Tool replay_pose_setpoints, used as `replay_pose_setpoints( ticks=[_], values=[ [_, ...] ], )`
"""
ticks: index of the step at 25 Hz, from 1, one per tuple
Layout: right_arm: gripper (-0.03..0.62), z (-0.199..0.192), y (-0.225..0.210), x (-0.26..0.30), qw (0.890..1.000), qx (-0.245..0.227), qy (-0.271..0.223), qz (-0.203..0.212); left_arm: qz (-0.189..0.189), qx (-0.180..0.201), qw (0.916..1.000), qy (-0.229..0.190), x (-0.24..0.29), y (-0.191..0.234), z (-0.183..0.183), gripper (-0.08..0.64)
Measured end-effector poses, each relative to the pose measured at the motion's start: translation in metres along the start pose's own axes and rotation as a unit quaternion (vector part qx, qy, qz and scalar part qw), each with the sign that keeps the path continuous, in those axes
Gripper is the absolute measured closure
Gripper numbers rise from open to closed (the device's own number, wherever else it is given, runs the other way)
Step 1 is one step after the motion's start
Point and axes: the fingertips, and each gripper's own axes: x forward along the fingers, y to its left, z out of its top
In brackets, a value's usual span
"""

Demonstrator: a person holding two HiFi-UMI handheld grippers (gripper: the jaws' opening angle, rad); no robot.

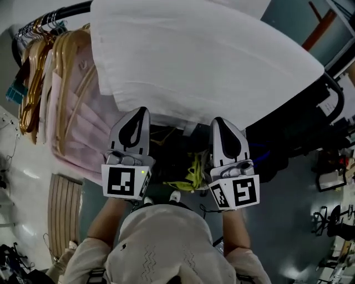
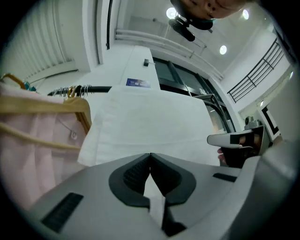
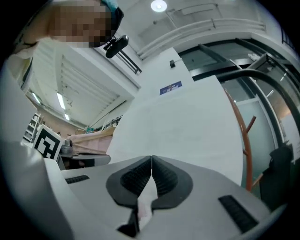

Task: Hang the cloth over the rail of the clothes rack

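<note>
A white cloth (image 1: 199, 55) lies draped over the black rail (image 1: 72, 10) of the clothes rack, its near edge hanging toward me. My left gripper (image 1: 143, 111) is shut on that lower edge at the left, and my right gripper (image 1: 217, 121) is shut on it further right. In the left gripper view the jaws (image 2: 150, 157) meet with a strip of cloth (image 2: 150, 126) pinched between the pads. The right gripper view shows the same: jaws (image 3: 151, 159) closed, with cloth (image 3: 187, 126) caught between them and spreading up ahead.
Wooden hangers with pink garments (image 1: 66, 111) crowd the rail to the left of the cloth. The rack's black side frame (image 1: 333, 94) curves down at the right, beside an orange pole (image 3: 243, 140). Yellow items (image 1: 194, 172) lie on the floor below.
</note>
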Motion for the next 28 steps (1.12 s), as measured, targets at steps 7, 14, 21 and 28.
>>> replay_pose_setpoints(
  ticks=[7, 14, 21, 28],
  values=[
    [0.574, -0.105, 0.029, -0.037, 0.997, 0.041, 0.071, 0.006, -0.034, -0.045, 0.9979, 0.034, -0.032, -0.044, -0.084, 0.548],
    [0.574, -0.162, 0.058, -0.066, 0.991, 0.07, 0.115, 0.026, -0.067, -0.055, 0.9918, 0.094, -0.057, -0.074, -0.142, 0.548],
    [0.574, -0.158, 0.071, -0.078, 0.991, 0.059, 0.108, 0.047, -0.072, -0.04, 0.9891, 0.122, -0.074, -0.096, -0.157, 0.548],
    [0.574, -0.111, 0.096, -0.097, 0.992, 0.081, 0.075, 0.067, -0.112, -0.039, 0.9884, 0.095, -0.104, -0.124, -0.124, 0.548]
  ],
)
